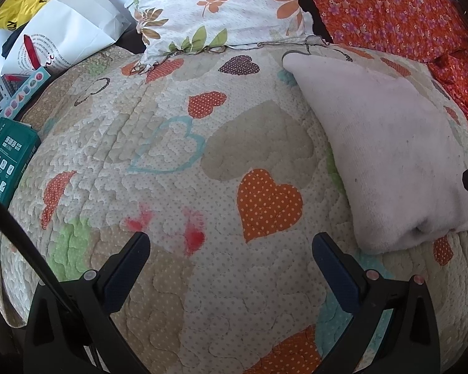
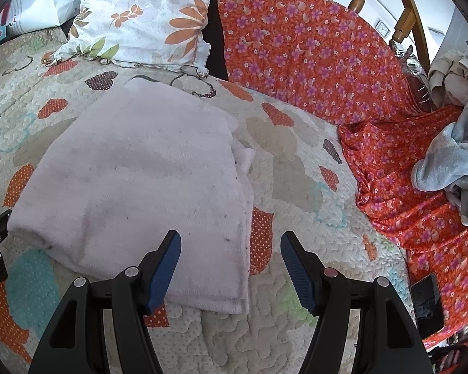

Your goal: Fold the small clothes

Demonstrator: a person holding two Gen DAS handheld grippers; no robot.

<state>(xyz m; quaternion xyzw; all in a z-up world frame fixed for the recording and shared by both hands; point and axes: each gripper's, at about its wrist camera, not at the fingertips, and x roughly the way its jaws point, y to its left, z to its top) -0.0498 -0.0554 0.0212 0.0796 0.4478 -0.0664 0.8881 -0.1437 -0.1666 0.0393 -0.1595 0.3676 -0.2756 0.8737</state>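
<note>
1. The folded white towel-like cloth (image 2: 146,168) lies flat on the bed's heart-patterned quilt (image 1: 177,143), its layered edges facing near and right.
2. The right hand-held gripper (image 2: 231,265) hovers over the cloth's near right corner, jaws apart and clamped on nothing; the left pad sits above the cloth, the right pad above bare quilt.
3. The left hand-held gripper (image 1: 231,261) waits to the left of the cloth, jaws apart and empty, over the quilt.
4. To fold again well, I judge the right jaws should pinch all stacked layers at that corner, not just the top one, while the left one takes the rounded near fold.
5. A floral pillow (image 2: 140,12) rests at the far side, an orange flowered sheet (image 2: 321,59) covers the right, and more loose garments (image 2: 452,162) wait far right.
</note>
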